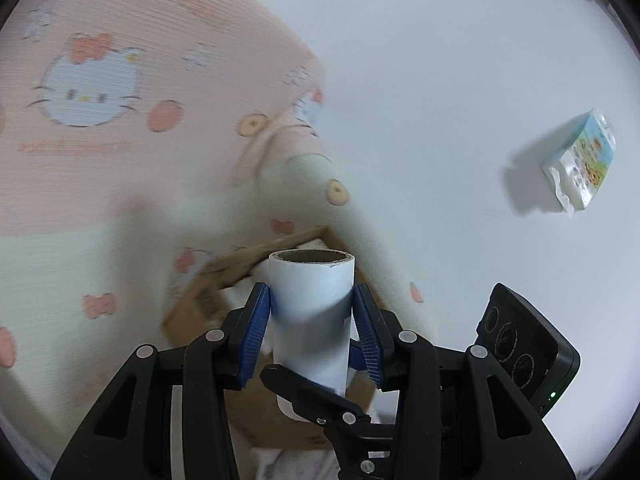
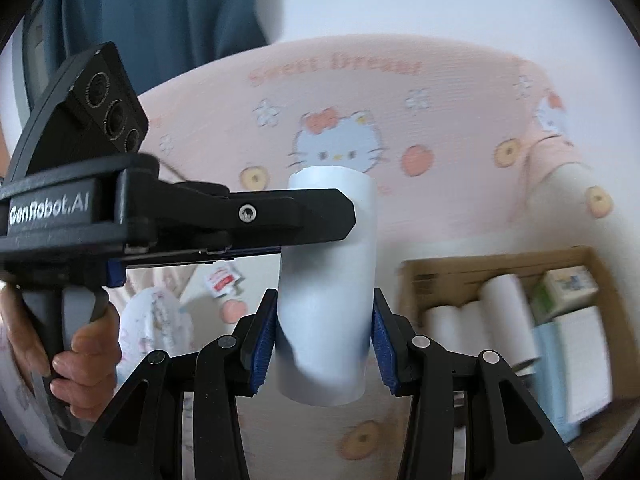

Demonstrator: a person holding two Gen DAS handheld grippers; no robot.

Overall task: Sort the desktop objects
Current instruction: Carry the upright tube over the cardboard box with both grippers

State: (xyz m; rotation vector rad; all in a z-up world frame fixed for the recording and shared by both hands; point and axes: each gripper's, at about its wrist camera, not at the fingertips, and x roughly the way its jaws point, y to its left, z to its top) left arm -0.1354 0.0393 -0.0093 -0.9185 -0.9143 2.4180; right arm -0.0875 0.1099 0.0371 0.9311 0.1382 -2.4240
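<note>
Left wrist view: left gripper [image 1: 312, 332] clamps white tube [image 1: 311, 300] between blue pads, other gripper's finger across its lower end | cardboard box [image 1: 192, 300] beyond, tissue pack [image 1: 580, 164] far right | right wrist view: right gripper [image 2: 324, 336] grips same tube [image 2: 328, 280]; box [image 2: 440, 276] of rolls at right, pink cartoon-cat cloth [image 2: 440, 128] behind.

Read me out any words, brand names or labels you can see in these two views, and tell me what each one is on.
"GenRobot.AI": white lettering on the side of the black left gripper body.
"Sweet Dreams", blurred, last letters unsure: pink lettering on the pink cat-print cloth.
Too blurred to read: print on the tissue packet, the cardboard box wall, the small red-and-white packet.
None on the white tube.
</note>
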